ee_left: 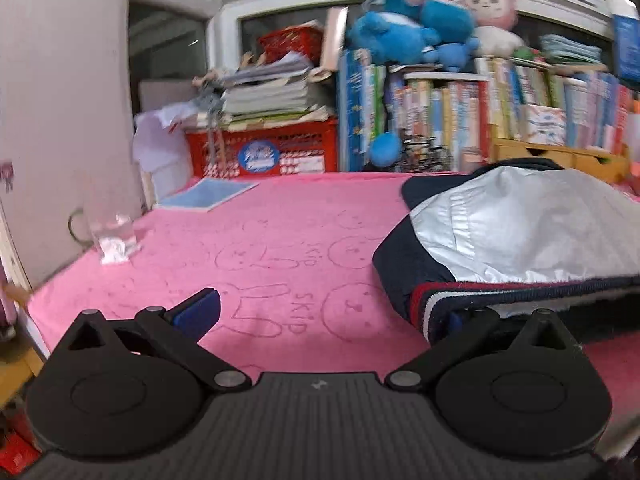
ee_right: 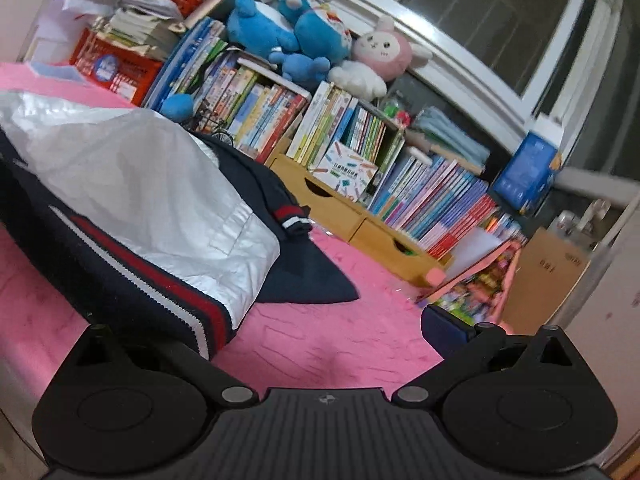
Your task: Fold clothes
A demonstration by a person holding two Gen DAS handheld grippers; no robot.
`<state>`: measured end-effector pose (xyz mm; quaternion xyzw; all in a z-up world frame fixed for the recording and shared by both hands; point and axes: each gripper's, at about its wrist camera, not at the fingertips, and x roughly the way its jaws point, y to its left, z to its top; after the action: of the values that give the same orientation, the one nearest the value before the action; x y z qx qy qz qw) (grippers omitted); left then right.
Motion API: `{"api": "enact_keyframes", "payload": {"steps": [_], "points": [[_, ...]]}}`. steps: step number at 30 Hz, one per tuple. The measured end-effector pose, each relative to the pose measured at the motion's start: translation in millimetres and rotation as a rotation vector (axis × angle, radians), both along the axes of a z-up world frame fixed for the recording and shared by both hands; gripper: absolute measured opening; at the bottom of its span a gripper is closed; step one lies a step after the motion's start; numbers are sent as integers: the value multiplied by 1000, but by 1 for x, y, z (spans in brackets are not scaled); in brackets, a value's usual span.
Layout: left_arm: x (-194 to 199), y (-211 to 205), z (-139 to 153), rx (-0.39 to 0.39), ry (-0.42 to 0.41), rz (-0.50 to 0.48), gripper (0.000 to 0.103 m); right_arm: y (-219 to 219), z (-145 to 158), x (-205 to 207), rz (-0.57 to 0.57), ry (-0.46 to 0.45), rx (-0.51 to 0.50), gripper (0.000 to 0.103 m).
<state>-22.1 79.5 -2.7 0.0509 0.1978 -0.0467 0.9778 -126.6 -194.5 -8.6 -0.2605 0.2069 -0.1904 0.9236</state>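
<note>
Navy jacket (ee_left: 520,240) with silver lining heaped on the pink-covered counter (ee_left: 280,248). Left gripper (ee_left: 332,316) and right gripper (ee_right: 316,332) spread wide, flanking its striped hem (ee_right: 160,292). Best pinching both hem corners squarely, lifting evenly.

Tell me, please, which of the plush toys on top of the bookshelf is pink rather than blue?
The pink rabbit plush at the right end of the group; its pale face and white wings set it apart from the blue plush toys beside it.
</note>
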Motion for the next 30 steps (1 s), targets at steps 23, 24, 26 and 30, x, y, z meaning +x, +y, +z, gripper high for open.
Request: {"api": "enact_keyframes", "payload": {"steps": [23, 24, 26, 30], "points": [[25, 22, 84, -292, 82, -576, 103, -44, 58, -66, 172, -20, 350, 103], [44, 16, 89, -265, 60, -531, 103, -50, 66, -53, 151, -55, 368, 103], [86, 1, 96, -203, 27, -457, 103, -64, 73, -12, 165, -66, 390, 103], [161, -47, 85, -106, 45, -476, 103, -63, 72, 81, 220, -22, 382, 100]]}}
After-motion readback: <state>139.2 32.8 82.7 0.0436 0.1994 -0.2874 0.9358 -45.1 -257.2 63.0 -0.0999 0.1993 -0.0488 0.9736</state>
